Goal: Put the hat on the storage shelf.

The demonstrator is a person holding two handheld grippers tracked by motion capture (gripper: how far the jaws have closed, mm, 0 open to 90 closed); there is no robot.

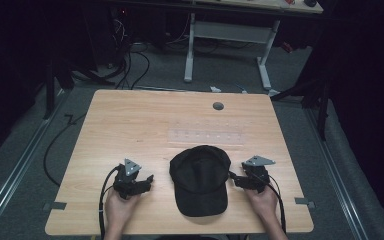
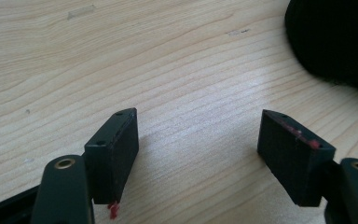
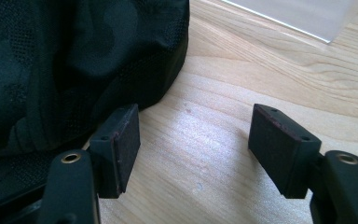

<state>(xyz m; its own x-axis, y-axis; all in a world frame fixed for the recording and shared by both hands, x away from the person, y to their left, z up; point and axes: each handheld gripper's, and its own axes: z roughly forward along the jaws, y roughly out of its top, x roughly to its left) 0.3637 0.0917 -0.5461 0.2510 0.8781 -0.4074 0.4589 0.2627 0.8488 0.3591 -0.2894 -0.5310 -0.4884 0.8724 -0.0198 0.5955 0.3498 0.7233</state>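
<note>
A black cap [image 1: 200,180] lies on the wooden table [image 1: 130,120] near its front edge, brim toward me. My left gripper [image 1: 149,180] rests left of the cap, a short gap away, pointing at it. In the left gripper view the left gripper [image 2: 198,126] is open over bare wood, with the cap [image 2: 335,42] ahead at the upper right. My right gripper [image 1: 233,179] sits at the cap's right side. In the right gripper view the right gripper [image 3: 196,126] is open with only wood between the jaws; the cap [image 3: 65,60] lies just beyond and beside its left jaw.
A clear plastic strip [image 1: 205,136] lies flat behind the cap, and its corner [image 3: 303,14] is in the right gripper view. A grey grommet hole [image 1: 218,106] sits near the far edge. Beyond the table stand a white-legged desk [image 1: 230,30] and floor cables [image 1: 130,65].
</note>
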